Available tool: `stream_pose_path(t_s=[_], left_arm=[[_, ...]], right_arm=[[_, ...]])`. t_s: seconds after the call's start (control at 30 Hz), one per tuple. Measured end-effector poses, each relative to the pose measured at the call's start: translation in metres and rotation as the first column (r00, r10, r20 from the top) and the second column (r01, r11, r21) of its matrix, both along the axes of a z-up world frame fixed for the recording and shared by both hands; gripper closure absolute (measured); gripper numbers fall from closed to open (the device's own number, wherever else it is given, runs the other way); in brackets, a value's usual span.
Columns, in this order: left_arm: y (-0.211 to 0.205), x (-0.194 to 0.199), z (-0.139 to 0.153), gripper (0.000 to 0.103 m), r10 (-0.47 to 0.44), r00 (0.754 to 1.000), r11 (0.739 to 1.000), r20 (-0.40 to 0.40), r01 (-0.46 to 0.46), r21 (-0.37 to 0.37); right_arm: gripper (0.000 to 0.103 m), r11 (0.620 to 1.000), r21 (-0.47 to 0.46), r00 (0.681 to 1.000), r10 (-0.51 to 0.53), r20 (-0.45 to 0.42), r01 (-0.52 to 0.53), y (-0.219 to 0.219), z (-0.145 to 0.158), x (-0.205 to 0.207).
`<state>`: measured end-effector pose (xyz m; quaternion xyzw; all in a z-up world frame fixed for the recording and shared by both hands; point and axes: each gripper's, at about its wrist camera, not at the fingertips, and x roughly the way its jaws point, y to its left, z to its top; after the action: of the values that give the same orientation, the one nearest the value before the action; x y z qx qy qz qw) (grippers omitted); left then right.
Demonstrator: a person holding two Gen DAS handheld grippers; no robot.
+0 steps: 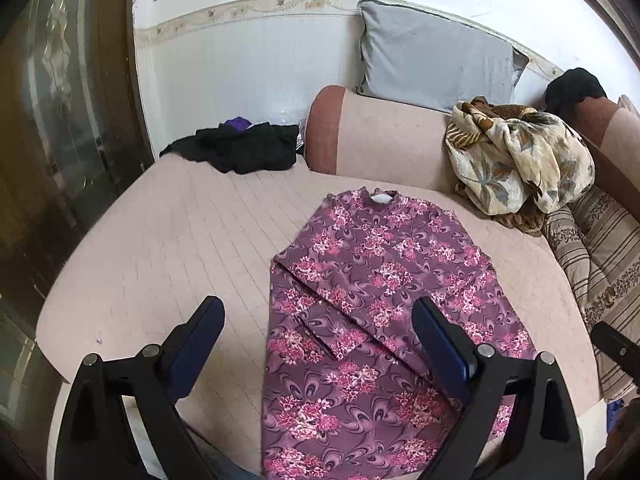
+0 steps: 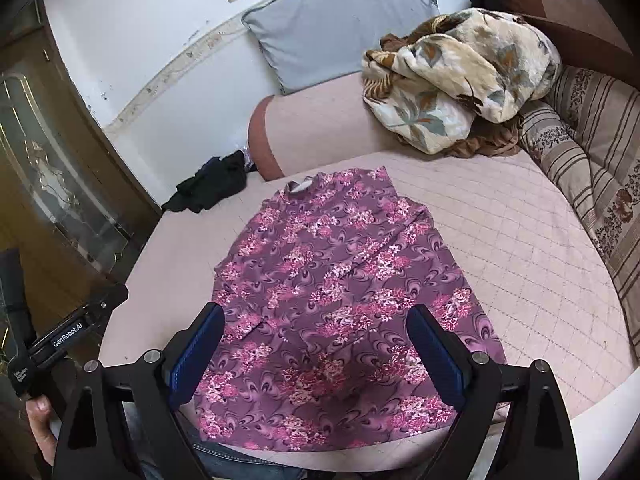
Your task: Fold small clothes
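A purple top with pink flowers (image 1: 372,312) lies flat on the pink quilted bed (image 1: 168,248), collar away from me, both sleeves folded in over the body. It also shows in the right wrist view (image 2: 332,304). My left gripper (image 1: 320,316) is open and empty, held above the top's lower left part. My right gripper (image 2: 316,324) is open and empty, held above the top's lower middle. The left gripper's body (image 2: 68,332) shows at the left edge of the right wrist view.
A black garment pile (image 1: 240,146) lies at the bed's far left. A floral blanket (image 1: 520,164) is heaped at the far right beside striped cushions (image 1: 600,248). A grey pillow (image 1: 432,56) leans on the wall. A wooden glass door (image 1: 60,100) stands left.
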<state>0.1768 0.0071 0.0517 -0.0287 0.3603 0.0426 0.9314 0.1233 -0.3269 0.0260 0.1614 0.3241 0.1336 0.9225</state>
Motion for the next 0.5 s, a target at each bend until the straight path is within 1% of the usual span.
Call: stream_pose_path(t_s=[0.1,0.23,0.33,0.37,0.4,0.43,0.5], left_arm=[[-0.002,0.008,-0.005,0.009,-0.004,1.000,1.000,-0.018,0.004,0.006],[0.006,0.036,-0.019,0.008,-0.027,0.997,0.999,-0.077,0.023,-0.048],[0.020,0.075,-0.038,0.008,-0.042,0.986,0.994,-0.160,0.025,-0.111],[0.027,0.098,-0.050,0.008,-0.061,0.978,0.987,-0.201,0.029,-0.157],[0.032,0.112,-0.059,0.008,-0.071,0.973,0.982,-0.219,0.030,-0.186],[0.038,0.134,-0.070,0.008,-0.082,0.967,0.974,-0.240,0.027,-0.224],[0.045,0.172,-0.089,0.008,-0.079,0.959,0.967,-0.271,0.008,-0.254]], right_arm=[[0.008,1.000,-0.002,1.000,-0.005,-0.001,0.005,-0.003,0.002,0.004],[0.008,1.000,0.028,1.000,-0.002,-0.022,0.003,-0.018,-0.003,0.029],[0.008,0.997,0.077,0.998,0.032,-0.062,-0.027,-0.035,-0.016,0.066],[0.008,0.995,0.087,0.995,0.057,-0.082,-0.050,-0.040,-0.022,0.084],[0.008,0.994,0.087,0.993,0.070,-0.097,-0.062,-0.042,-0.025,0.096],[0.008,0.994,0.080,0.988,0.088,-0.124,-0.078,-0.045,-0.032,0.118],[0.010,0.993,0.057,0.981,0.115,-0.158,-0.107,-0.047,-0.042,0.155]])
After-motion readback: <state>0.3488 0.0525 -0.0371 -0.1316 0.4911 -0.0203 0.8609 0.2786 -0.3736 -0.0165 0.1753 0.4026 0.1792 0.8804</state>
